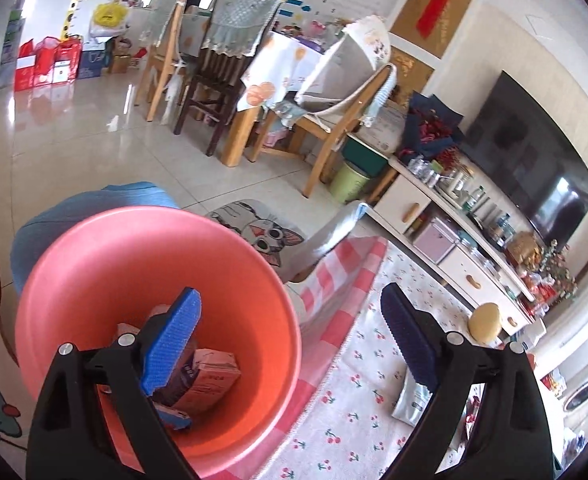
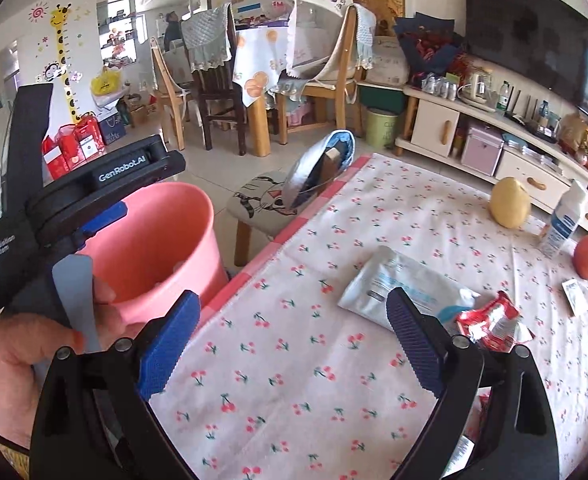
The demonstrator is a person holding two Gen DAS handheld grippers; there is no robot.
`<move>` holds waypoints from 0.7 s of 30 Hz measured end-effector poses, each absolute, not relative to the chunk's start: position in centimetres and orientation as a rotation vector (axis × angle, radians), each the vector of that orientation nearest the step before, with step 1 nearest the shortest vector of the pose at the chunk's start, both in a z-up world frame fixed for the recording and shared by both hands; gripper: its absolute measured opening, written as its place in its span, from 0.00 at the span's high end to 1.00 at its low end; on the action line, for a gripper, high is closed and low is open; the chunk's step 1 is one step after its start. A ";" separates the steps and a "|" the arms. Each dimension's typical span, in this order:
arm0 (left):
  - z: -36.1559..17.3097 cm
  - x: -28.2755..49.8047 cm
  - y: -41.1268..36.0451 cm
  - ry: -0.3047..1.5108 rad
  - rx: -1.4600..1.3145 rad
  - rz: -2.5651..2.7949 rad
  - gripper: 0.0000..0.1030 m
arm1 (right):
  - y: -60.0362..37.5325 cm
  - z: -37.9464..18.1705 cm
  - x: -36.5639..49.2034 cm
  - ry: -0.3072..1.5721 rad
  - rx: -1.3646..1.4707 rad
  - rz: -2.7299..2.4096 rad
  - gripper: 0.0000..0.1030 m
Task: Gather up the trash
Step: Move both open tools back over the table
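The left gripper (image 1: pixel 290 344) hangs over the pink bin (image 1: pixel 94 264) with its blue pads spread wide and nothing between them — one pad sits above the bin's mouth, the other out over the counter (image 1: pixel 357 432). Inside the bin lie a pink carton (image 1: pixel 214 376) and other scraps, too jumbled to name. The right gripper (image 2: pixel 290 344) is also wide apart and empty, above the cherry-print cloth of the counter. Just beyond its right pad lie a white wipes pack (image 2: pixel 397 280) and a crumpled red wrapper (image 2: pixel 489 320), touching each other. Farther back stand a yellow fruit (image 2: pixel 509 202), a white bottle (image 2: pixel 565 220) and an orange fruit (image 2: pixel 587 258).
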State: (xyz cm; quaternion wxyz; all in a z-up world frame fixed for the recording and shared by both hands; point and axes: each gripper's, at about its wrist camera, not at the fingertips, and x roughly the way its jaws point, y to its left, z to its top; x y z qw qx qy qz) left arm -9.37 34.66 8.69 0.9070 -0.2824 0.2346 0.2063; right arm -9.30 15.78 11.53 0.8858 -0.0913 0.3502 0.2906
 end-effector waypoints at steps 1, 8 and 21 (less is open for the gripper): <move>8.8 -9.4 34.3 0.476 -0.575 0.416 0.11 | 15.2 11.5 -9.6 0.721 -0.192 0.598 0.09; 9.4 -9.7 31.4 0.396 -0.536 0.368 0.10 | 11.9 11.5 -11.6 0.670 -0.214 0.544 0.08; 10.0 -10.2 26.6 0.490 -0.434 0.324 0.10 | 4.9 12.0 -13.8 0.606 -0.150 0.469 0.06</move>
